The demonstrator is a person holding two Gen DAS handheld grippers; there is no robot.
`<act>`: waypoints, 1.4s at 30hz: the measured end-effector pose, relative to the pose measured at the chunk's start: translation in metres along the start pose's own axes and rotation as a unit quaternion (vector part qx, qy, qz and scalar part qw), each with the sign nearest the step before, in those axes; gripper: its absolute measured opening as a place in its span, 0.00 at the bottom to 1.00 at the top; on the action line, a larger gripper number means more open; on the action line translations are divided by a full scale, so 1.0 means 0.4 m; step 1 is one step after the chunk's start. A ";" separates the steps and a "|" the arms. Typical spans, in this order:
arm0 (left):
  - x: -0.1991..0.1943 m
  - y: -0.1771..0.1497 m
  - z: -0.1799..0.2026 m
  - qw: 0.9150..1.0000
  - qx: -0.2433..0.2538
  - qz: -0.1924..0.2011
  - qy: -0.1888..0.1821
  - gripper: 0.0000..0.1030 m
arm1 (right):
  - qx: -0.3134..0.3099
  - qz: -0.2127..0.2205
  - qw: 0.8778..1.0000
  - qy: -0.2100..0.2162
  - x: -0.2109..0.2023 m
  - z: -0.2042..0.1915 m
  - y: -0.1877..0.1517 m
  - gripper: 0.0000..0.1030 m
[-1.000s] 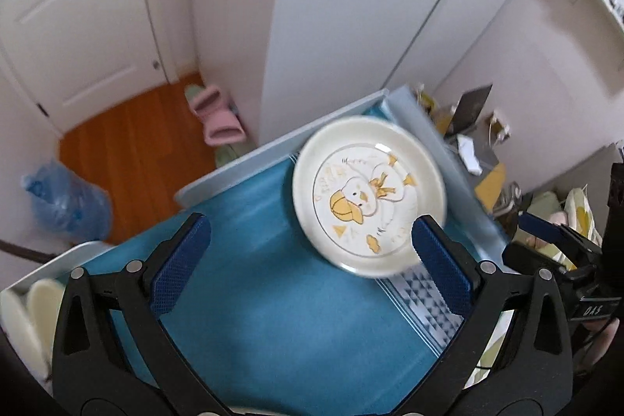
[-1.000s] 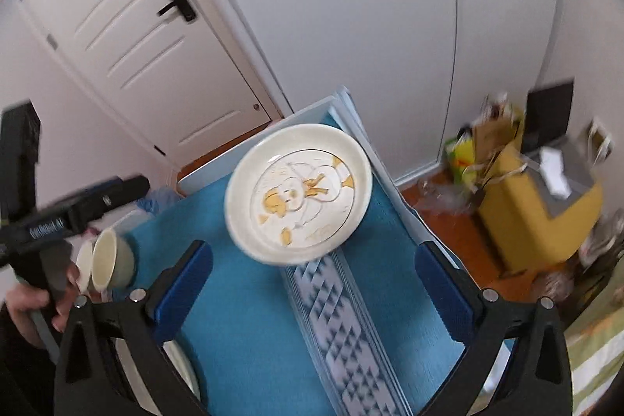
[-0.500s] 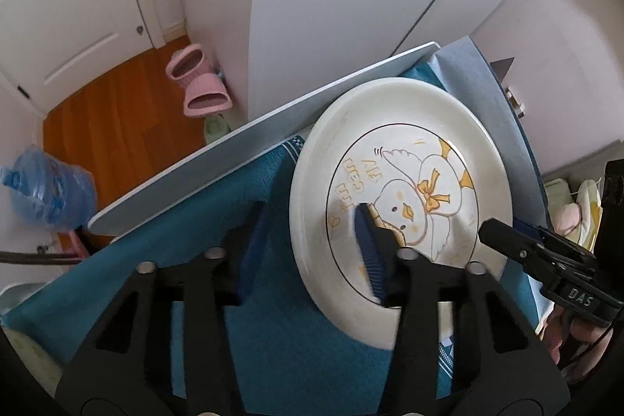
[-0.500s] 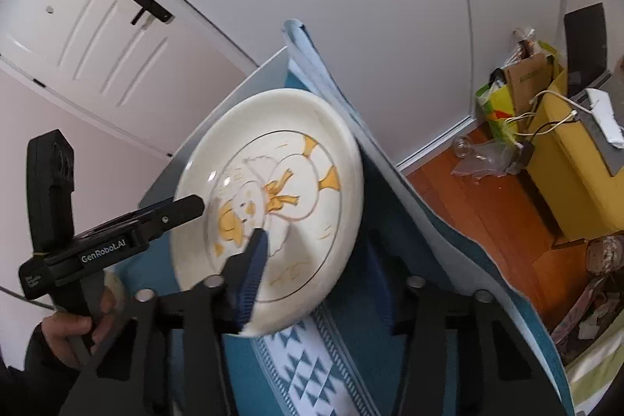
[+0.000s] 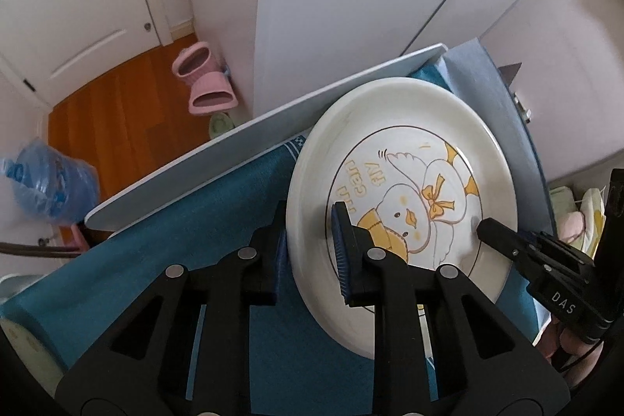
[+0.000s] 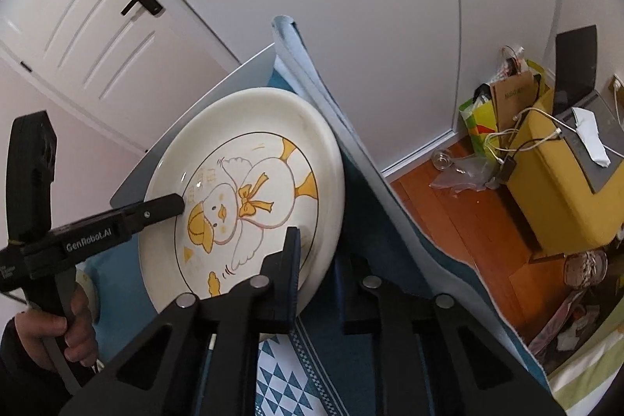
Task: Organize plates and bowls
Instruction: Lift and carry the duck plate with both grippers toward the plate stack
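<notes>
1. I had the plate (image 5: 409, 190) pinched at opposite edges: my left gripper (image 5: 308, 240) was closing on its near-left rim, one pad under the rim and one on the painted face.
2. My right gripper (image 6: 316, 268) was clamped on the opposite rim, jaws nearly together with the rim between them.
3. To lift well, I judged both hands should rise together and level, since thin glazed rims slip if one side leads.
4. The plate lay on the blue cloth (image 5: 202, 221) near the table's far corner, directly ahead of both grippers.
5. Whether it rested flat or was tilted off the cloth, I could not quite tell through the warped view.
6. What may be a bowl (image 6: 87, 289) showed behind my left hand (image 6: 58, 334).
</notes>
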State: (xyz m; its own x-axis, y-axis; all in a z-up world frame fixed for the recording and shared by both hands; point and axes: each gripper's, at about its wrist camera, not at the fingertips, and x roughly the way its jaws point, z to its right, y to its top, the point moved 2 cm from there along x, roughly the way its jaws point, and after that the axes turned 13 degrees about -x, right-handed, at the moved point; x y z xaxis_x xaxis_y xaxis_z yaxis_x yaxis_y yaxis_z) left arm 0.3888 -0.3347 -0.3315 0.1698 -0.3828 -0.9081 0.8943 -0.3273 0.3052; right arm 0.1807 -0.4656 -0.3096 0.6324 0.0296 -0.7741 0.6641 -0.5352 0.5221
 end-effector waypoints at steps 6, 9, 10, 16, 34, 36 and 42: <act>-0.086 -0.021 0.004 0.999 -0.012 0.030 0.002 0.18 | -0.035 0.023 0.999 0.004 -0.048 -0.022 0.018 0.14; -0.169 -0.037 0.006 0.998 -0.023 0.057 0.001 0.18 | -0.050 0.040 0.998 0.014 -0.098 -0.046 0.035 0.14; -0.206 -0.047 0.007 0.997 -0.027 0.069 0.001 0.18 | -0.056 0.046 0.997 0.019 -0.119 -0.057 0.041 0.14; -0.396 -0.139 0.001 0.992 -0.045 0.119 0.019 0.18 | -0.095 0.067 0.992 0.049 -0.240 -0.148 0.045 0.14; -0.637 -0.600 -0.166 0.966 -0.195 0.157 0.056 0.18 | -0.240 -0.006 0.961 0.135 -0.343 -0.385 -0.201 0.14; -0.632 -0.643 -0.186 0.962 -0.215 0.155 0.065 0.18 | -0.251 -0.022 0.957 0.146 -0.320 -0.402 -0.228 0.14; -0.584 -0.770 -0.262 0.945 -0.281 0.142 0.087 0.18 | -0.305 -0.061 0.936 0.163 -0.240 -0.458 -0.306 0.14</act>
State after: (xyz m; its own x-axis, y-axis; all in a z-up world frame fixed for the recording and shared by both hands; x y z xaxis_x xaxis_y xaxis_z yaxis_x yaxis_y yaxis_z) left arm 0.1168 -0.0540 -0.2433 0.4579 -0.2223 -0.8608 0.8727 0.2969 0.3876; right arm 0.1119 -0.2483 -0.2334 0.5594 0.3690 -0.7422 0.7805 0.0669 0.6215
